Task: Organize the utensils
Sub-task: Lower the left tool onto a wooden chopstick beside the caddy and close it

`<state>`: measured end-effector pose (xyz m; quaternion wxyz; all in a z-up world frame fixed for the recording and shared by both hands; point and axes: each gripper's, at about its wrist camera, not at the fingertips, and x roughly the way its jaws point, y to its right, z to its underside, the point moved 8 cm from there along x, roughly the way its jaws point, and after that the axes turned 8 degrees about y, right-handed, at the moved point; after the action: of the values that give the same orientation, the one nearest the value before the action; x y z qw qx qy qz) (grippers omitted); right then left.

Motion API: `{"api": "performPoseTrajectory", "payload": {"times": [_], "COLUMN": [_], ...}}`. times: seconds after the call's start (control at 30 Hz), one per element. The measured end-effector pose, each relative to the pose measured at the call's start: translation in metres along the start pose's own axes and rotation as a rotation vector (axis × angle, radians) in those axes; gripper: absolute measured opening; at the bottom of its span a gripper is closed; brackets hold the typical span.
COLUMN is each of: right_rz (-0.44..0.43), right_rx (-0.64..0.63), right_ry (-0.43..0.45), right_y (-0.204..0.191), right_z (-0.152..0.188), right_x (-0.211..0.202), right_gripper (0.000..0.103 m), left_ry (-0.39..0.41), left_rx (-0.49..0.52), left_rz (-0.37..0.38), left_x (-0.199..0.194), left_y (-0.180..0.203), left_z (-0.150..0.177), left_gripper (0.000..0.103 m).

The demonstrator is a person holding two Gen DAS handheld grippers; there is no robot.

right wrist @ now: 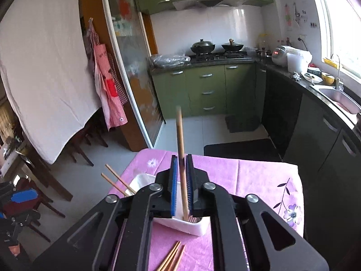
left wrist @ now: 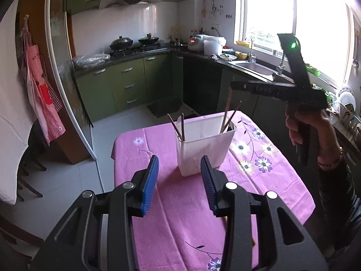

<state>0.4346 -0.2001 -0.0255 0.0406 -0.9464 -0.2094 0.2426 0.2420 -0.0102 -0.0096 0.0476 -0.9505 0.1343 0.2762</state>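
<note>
A white utensil holder (left wrist: 204, 145) stands on the pink tablecloth (left wrist: 171, 214) with chopsticks (left wrist: 178, 127) leaning in its left and right ends. My left gripper (left wrist: 179, 181) is open and empty just in front of it. My right gripper (right wrist: 181, 185) is shut on one wooden chopstick (right wrist: 180, 135), held upright above the holder's right end (right wrist: 180, 222), its lower tip inside the holder. From the left wrist view the right gripper (left wrist: 237, 85) hovers above the holder. Loose chopsticks (right wrist: 172, 257) lie on the cloth in front of the holder.
The table's far edge (right wrist: 225, 158) drops to the kitchen floor with a dark mat (right wrist: 241, 150). Green cabinets (left wrist: 126, 83), a stove with woks (left wrist: 133, 41), and a counter with a sink (left wrist: 255, 66) lie beyond. Chairs (right wrist: 45, 180) stand at the left.
</note>
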Motion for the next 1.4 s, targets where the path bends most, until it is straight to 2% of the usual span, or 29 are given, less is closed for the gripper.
{"api": "performPoseTrajectory", "payload": {"times": [0.07,0.2,0.27,0.33,0.5,0.57,0.7,0.77,0.83,1.03,1.4], "right_rz": [-0.005,-0.038,-0.04,-0.033,0.015,0.05,0.087,0.084,0.083,0.077,0.049], "right_rx": [-0.01,-0.023,-0.04,-0.055,-0.054,-0.043,-0.002,0.027,0.048,0.079,0.112], "right_ry": [0.016,0.078,0.096,0.089,-0.002,-0.065,-0.186,-0.232,-0.257,-0.269,-0.275], "right_y": [-0.003,-0.011,-0.012,-0.011,0.008,0.021,0.043,0.052,0.059,0.07,0.073], "right_z": [-0.001,-0.003,0.008,0.025,0.107,0.144,0.207,0.229,0.243,0.257,0.255], "right_x": [-0.01,-0.06,-0.09,-0.111,-0.139,-0.135,-0.123,-0.117,-0.114,-0.114,-0.111], "right_gripper": [0.011,0.012,0.019,0.02,0.022,0.024,0.024,0.024,0.025,0.028,0.028], "left_ry": [-0.011,-0.039,-0.072,-0.116,-0.284,-0.365,-0.459,-0.504,-0.53,-0.576,-0.612], "left_rx": [0.0,-0.007,-0.015,-0.02,-0.05,-0.066,-0.079,-0.085,-0.088,-0.103,-0.03], "left_rz": [0.006,0.031,0.053,0.073,0.12,0.13,0.124,0.121,0.111,0.104,0.078], "left_x": [0.002,0.009,0.017,0.029,0.072,0.096,0.134,0.152,0.164,0.186,0.198], "left_y": [0.004,0.015,0.025,0.035,0.061,0.07,0.079,0.083,0.084,0.085,0.101], "left_z": [0.004,0.012,0.022,0.037,0.082,0.103,0.129,0.139,0.146,0.157,0.164], "left_gripper": [0.037,0.038,0.042,0.042,0.042,0.042,0.042,0.031,0.029,0.028,0.028]}}
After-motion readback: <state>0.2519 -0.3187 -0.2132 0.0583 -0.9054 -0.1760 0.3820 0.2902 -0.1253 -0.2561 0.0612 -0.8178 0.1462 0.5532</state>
